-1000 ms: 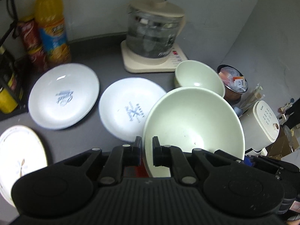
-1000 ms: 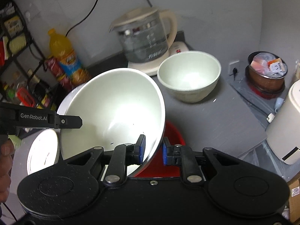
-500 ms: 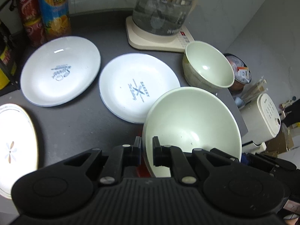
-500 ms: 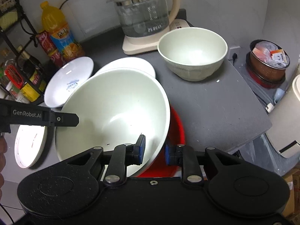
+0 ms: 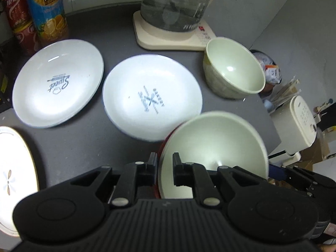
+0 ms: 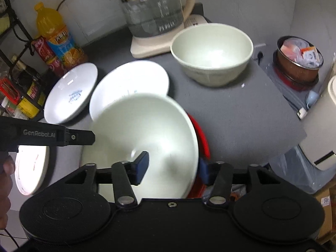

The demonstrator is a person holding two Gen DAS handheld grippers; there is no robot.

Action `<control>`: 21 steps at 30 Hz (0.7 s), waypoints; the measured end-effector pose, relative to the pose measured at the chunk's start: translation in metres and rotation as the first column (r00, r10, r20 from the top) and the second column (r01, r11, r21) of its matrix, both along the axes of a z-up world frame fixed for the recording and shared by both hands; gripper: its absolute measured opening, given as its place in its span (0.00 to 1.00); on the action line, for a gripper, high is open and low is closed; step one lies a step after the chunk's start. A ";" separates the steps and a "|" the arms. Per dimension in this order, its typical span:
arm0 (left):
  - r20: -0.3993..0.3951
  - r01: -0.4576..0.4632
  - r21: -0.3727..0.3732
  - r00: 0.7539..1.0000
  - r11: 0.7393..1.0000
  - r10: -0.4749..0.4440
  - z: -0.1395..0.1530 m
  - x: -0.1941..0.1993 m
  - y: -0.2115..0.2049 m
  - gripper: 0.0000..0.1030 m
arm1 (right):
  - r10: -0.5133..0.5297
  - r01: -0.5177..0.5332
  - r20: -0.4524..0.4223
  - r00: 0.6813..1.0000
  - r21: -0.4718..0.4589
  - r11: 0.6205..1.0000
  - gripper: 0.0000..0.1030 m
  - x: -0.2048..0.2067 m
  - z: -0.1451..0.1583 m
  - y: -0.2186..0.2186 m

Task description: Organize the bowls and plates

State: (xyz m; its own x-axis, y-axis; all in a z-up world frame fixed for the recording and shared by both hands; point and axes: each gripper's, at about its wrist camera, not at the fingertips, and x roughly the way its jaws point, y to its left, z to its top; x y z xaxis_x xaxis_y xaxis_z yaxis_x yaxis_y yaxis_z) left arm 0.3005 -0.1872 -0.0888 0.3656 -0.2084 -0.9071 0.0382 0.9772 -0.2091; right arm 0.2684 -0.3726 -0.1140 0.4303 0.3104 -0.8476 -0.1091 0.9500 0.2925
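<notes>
We're setting the big pale bowl (image 5: 214, 147) into the red bowl (image 6: 202, 138) — left gripper (image 5: 164, 163) pinches its rim, right gripper (image 6: 172, 166) has just been opening, jaws astride the rim — next, left lets go.

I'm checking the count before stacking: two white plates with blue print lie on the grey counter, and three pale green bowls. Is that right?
Not quite: the left wrist view shows only two pale green bowls, the small bowl by the kettle and the large bowl at the left gripper. The two printed plates on the counter are right.
</notes>
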 end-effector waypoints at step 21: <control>0.124 0.114 -0.033 0.986 0.993 -0.109 0.032 0.066 -0.038 0.37 | -0.240 0.232 0.132 0.962 0.075 0.970 0.72 0.030 0.023 -0.059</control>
